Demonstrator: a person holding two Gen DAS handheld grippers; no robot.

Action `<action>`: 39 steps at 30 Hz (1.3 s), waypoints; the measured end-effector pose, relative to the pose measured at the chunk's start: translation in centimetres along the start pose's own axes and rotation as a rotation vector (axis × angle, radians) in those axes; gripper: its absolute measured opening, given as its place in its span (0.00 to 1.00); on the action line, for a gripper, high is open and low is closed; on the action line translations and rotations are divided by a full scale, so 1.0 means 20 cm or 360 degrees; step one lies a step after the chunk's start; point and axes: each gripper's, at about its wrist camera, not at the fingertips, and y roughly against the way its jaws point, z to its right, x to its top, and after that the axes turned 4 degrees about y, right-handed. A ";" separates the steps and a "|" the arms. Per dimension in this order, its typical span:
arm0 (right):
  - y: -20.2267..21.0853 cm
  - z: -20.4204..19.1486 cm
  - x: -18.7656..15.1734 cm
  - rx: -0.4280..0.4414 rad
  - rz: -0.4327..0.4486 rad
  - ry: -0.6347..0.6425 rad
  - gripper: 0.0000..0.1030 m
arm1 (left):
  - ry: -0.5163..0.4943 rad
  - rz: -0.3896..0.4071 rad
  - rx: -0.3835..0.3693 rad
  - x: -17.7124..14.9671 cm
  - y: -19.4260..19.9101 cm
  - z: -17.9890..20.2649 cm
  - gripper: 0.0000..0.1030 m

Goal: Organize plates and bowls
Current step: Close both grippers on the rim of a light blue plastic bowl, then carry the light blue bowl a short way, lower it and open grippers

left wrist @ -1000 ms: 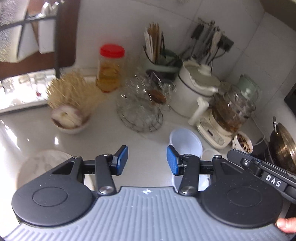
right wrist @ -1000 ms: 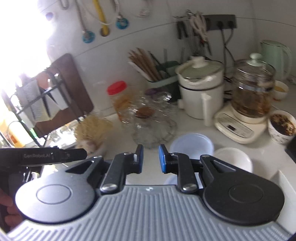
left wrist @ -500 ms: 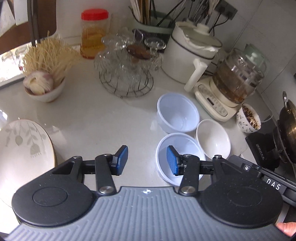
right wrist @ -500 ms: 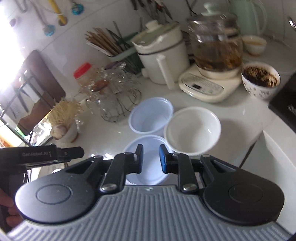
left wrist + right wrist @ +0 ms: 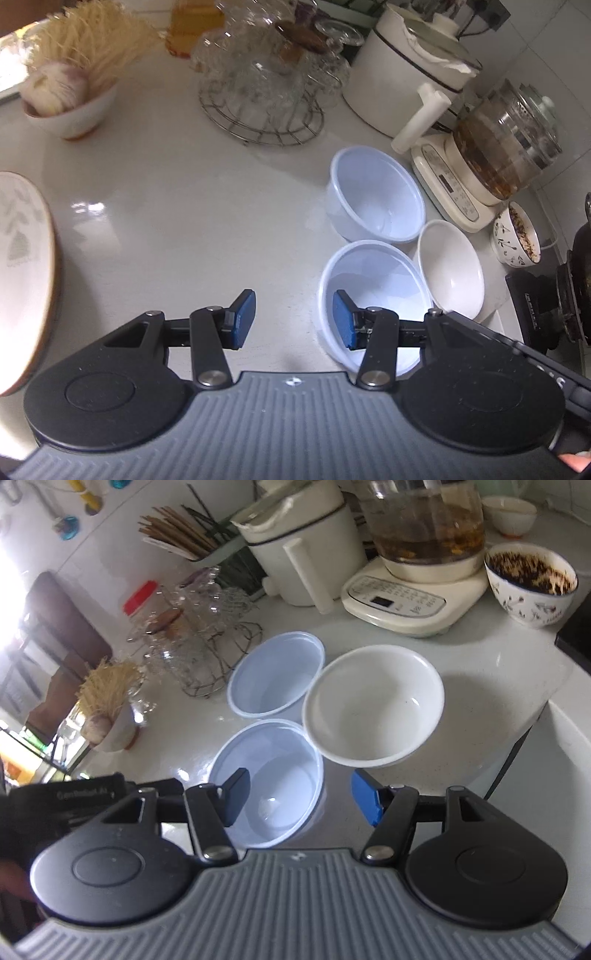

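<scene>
Three bowls sit clustered on the white table point(image 5: 177, 221): a near pale-blue plastic bowl point(image 5: 269, 782), a far pale-blue plastic bowl point(image 5: 277, 679) at its 12 o'clock, and a white ceramic bowl point(image 5: 373, 705) at its 2 o'clock, their rims touching or nearly so. The right gripper point(image 5: 299, 797) hangs over the near bowl with fingers spread wide and gripping nothing, its rim between them. The left gripper point(image 5: 291, 325) is likewise released and empty, its right finger over the same bowl. A leaf-patterned plate point(image 5: 22, 273) lies at 9 o'clock in the left wrist view, well apart from the bowls.
</scene>
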 end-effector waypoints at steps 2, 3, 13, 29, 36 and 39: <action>-0.04 0.01 0.00 0.0007 -0.0009 -0.0009 0.51 | -0.0004 -0.0009 -0.0024 0.00 -0.05 0.01 0.50; -0.05 0.02 0.00 0.0015 -0.0014 -0.0014 0.47 | 0.0000 -0.0018 -0.0037 0.00 -0.07 0.02 0.49; -0.16 0.06 -0.04 0.0110 -0.0104 -0.0045 0.20 | 0.0006 -0.0127 -0.0056 0.00 -0.19 0.00 0.26; -0.05 -0.07 -0.01 0.0165 -0.0056 0.0039 0.15 | -0.0030 -0.0106 -0.0081 0.00 -0.01 -0.02 0.12; -0.08 -0.21 -0.01 0.0261 -0.0063 0.0128 0.15 | -0.0011 0.0014 -0.0011 -0.01 0.13 -0.13 0.12; -0.14 -0.25 -0.03 0.0282 -0.0092 0.0161 0.15 | 0.0055 0.0033 0.0036 -0.03 0.12 -0.22 0.12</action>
